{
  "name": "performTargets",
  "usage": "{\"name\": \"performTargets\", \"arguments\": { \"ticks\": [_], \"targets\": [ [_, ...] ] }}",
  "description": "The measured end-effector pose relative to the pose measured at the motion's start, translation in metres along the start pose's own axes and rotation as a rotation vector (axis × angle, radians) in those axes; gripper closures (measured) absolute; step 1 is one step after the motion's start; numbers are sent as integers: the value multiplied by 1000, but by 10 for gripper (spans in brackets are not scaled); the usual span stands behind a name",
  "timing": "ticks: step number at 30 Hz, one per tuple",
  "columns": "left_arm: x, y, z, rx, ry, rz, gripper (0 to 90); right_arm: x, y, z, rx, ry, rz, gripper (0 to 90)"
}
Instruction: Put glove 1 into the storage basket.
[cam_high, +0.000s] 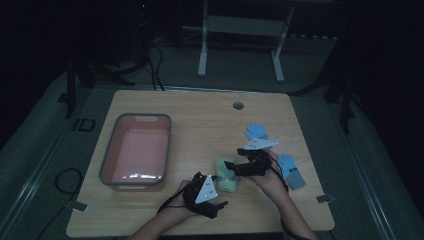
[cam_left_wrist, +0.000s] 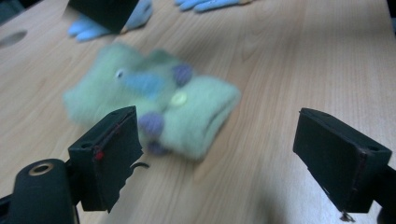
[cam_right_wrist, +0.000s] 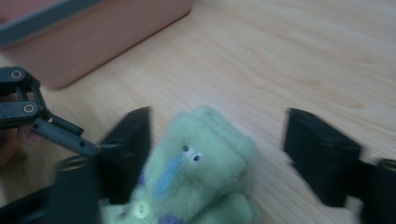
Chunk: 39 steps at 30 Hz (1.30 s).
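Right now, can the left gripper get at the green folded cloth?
Probably yes. The left gripper is open, and the green folded cloth lies just ahead on bare table; the right gripper crowds its far side.

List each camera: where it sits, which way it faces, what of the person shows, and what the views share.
High view: above the near table edge, facing forward and down; forearms, left gripper, right gripper.
Left gripper view: between open jaws, facing the folded green mitten.
Right gripper view: open jaws straddle it, pink bin beyond.
Shared: the mitten.
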<state>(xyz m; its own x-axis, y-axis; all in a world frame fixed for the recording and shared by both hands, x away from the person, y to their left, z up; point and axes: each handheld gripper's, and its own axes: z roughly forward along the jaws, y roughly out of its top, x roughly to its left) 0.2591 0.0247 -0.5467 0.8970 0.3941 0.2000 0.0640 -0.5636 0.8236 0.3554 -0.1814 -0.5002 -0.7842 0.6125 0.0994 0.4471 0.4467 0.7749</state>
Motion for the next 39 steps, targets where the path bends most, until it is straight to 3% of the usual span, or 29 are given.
{"name": "performTargets", "arguments": {
  "ticks": [3,4,7,9,11,14,16,19,24,33,39],
  "targets": [
    [6,4,11,34,-33,40,268,-6,2,12,22,30,10,320],
    [7,5,14,51,-50,64,341,-11,3,20,44,32,20,337],
    [9,7,25,101,-77,131,391,-16,1,26,62,45,43,337],
    [10,6,28,121,-67,168,417,-20,-3,34,101,77,69,337],
    [12,6,29,123,-66,178,428,-22,-5,37,116,87,73,335],
    [11,3,34,143,-27,210,429,-26,-11,47,182,96,100,336],
    [11,1,35,125,2,209,460,-27,-16,51,178,133,139,411],
    [10,0,36,129,34,229,588,-28,-21,51,156,174,165,534],
    [14,5,34,139,22,187,717,-21,-17,47,165,164,136,661],
    [23,25,19,155,27,145,744,-17,-5,36,135,173,149,709],
    [31,39,3,167,40,168,743,-13,17,25,108,166,120,710]
  ]
}}
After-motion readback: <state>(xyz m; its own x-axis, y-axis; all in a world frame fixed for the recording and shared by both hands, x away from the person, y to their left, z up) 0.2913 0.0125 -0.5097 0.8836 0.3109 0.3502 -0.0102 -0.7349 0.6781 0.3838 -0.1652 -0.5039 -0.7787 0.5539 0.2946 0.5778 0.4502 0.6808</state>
